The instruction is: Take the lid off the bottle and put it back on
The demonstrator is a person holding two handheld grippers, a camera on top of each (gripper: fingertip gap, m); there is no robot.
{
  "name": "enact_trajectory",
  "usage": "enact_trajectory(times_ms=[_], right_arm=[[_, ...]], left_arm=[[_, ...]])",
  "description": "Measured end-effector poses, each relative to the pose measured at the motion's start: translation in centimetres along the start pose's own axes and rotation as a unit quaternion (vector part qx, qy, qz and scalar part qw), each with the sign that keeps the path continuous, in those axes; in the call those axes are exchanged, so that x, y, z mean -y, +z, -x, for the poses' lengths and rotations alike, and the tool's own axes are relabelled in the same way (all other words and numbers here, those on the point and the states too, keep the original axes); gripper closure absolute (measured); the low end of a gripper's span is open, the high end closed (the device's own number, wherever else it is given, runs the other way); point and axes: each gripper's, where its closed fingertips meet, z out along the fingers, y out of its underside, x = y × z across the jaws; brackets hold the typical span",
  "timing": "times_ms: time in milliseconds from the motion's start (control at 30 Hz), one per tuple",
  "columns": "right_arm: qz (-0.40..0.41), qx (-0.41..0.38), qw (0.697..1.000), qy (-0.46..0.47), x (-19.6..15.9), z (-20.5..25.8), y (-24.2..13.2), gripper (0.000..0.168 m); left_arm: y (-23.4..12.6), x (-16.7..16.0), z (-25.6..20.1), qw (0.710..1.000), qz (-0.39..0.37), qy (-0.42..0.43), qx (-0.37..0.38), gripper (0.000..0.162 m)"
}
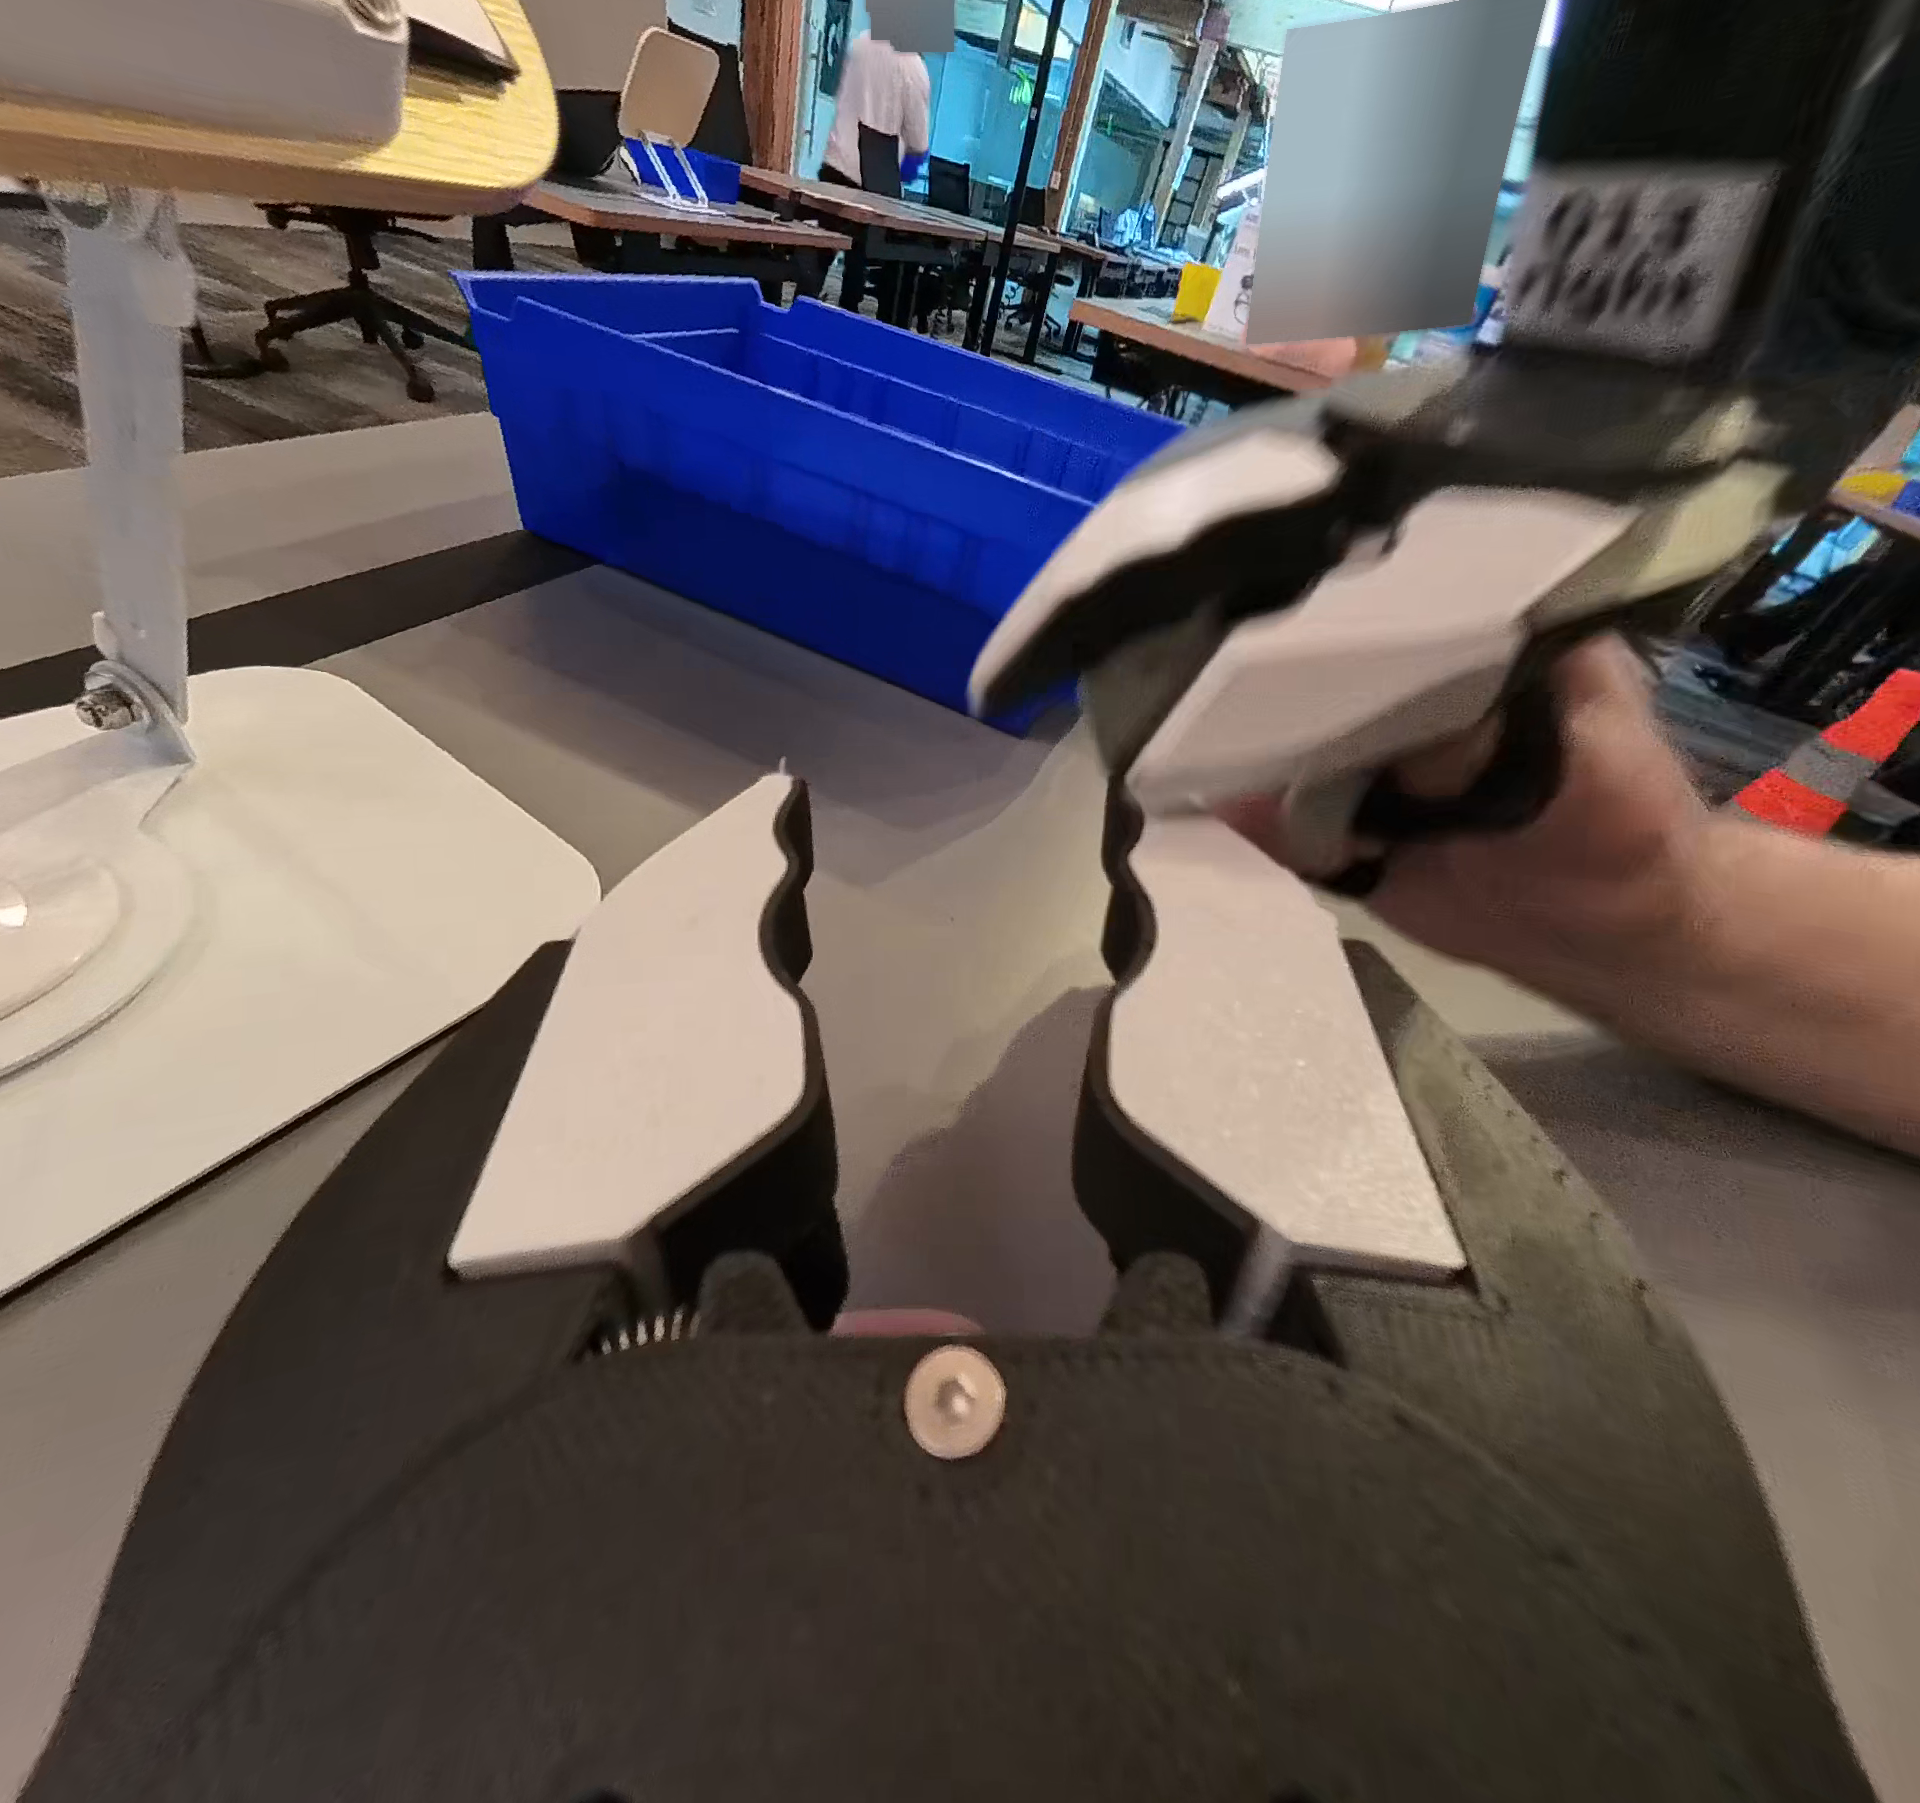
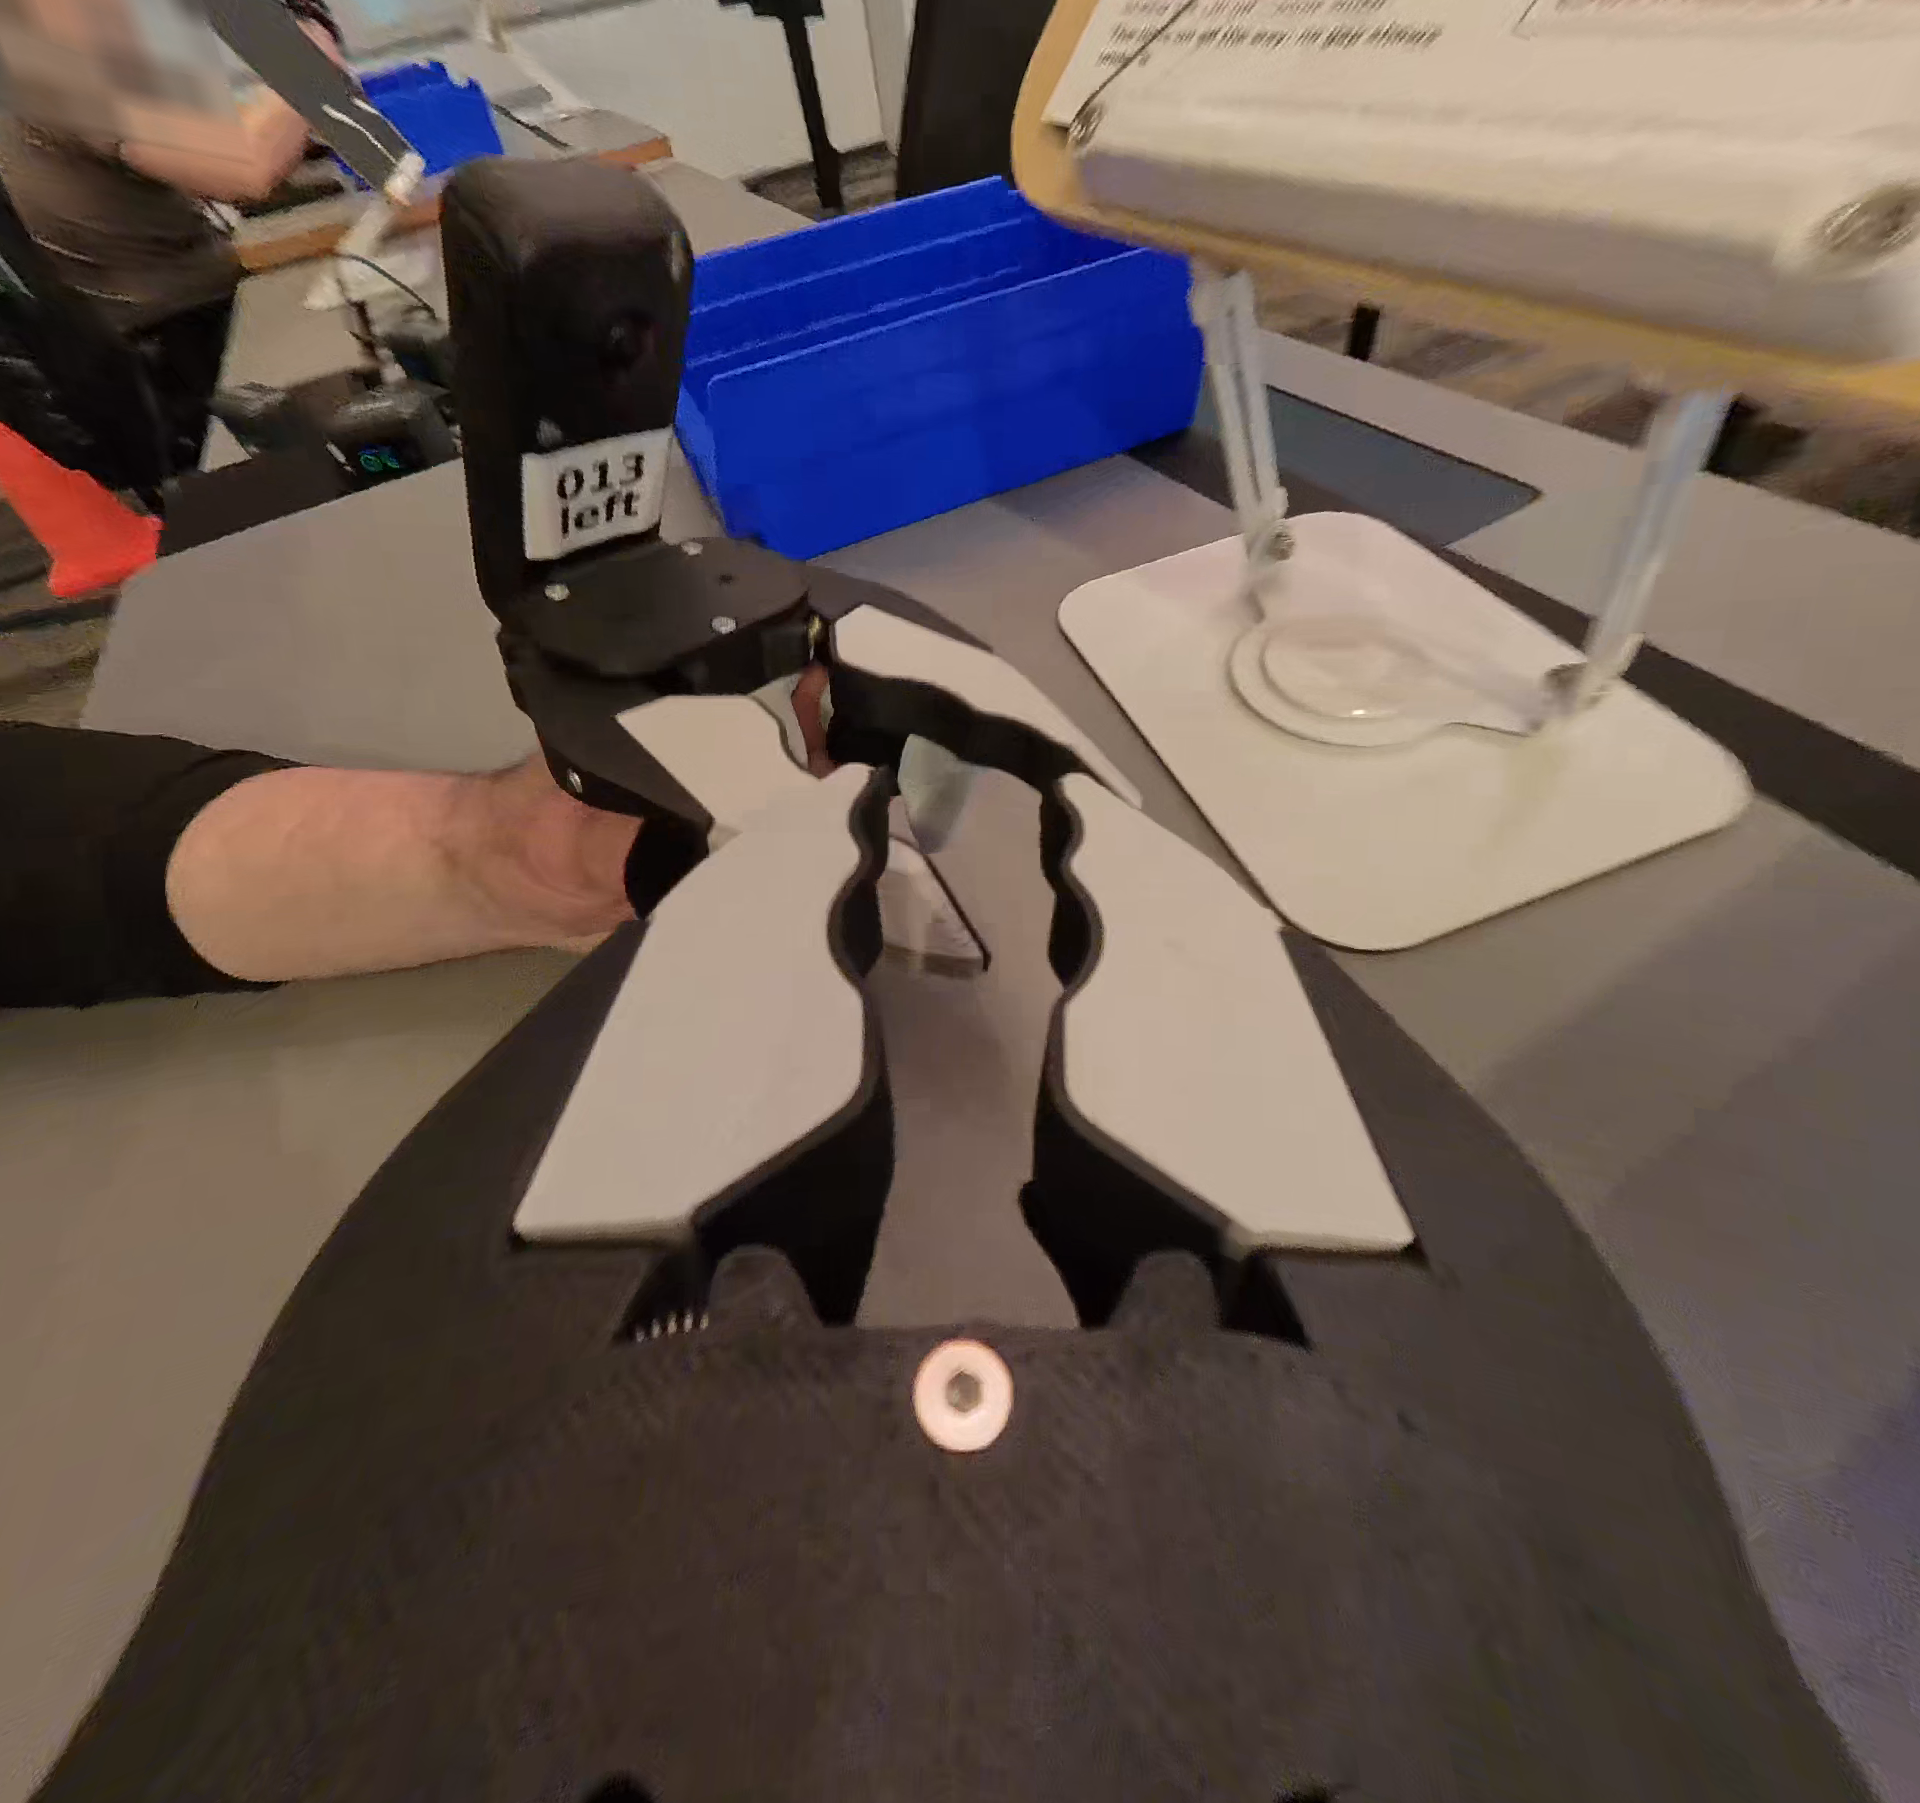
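Observation:
No bottle or lid shows clearly. A small grey translucent thing [image 2: 933, 799] sits just past my right gripper's tips and under one finger of my left gripper; I cannot tell what it is. It is a blurred grey patch in the left wrist view [image 1: 1117, 714]. My left gripper [image 1: 951, 803] is open, its jaws wide apart low over the grey table [image 1: 644, 704]. A pink patch [image 1: 904, 1322] shows at its jaw base. My right gripper [image 2: 961, 795] is open, its tips pointing at the left gripper [image 2: 914, 766]. It also shows in the left wrist view [image 1: 1060, 740], held by a hand.
A blue bin [image 1: 790, 465] stands behind the grippers, also in the right wrist view [image 2: 935, 371]. A white stand base [image 1: 260, 880] holds a tilted board with papers [image 2: 1455, 91] overhead. Other people work at desks behind.

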Motion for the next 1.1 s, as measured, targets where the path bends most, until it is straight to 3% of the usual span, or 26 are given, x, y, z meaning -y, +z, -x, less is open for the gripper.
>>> enact_trajectory(times_ms=[67, 133, 433, 567, 900, 1100], right_arm=[[-0.043, 0.023, 0.998, 0.027, -0.7, -0.3, 0.6, 0.142], [-0.037, 0.047, 0.996, 0.071, -1.0, -0.8, 0.2, 0.128], [-0.042, 0.018, 0.998, 0.051, -1.2, -2.4, -1.3, 0.112], [-0.034, -0.002, 0.999, 0.039, -1.4, -3.2, -1.5, 0.111], [-0.044, 0.009, 0.996, 0.073, -1.8, -3.8, -1.2, 0.106], [-0.023, -0.008, 0.998, 0.056, -2.5, -4.1, -0.8, 0.104]], left_arm=[[0.1, -0.1, 0.1, 1.000, 0.004, 0.000, 0.004, 0.111], [0.4, -0.2, -0.1, 1.000, 0.009, 0.016, 0.005, 0.108], [1.5, 0.5, 1.0, 1.000, -0.008, 0.007, 0.022, 0.107], [1.5, 0.6, 1.0, 1.000, -0.012, 0.011, 0.022, 0.112], [0.8, 1.2, 1.7, 0.998, -0.035, 0.007, 0.043, 0.108], [-2.4, 1.4, 2.6, 0.983, -0.032, 0.099, 0.151, 0.115]])
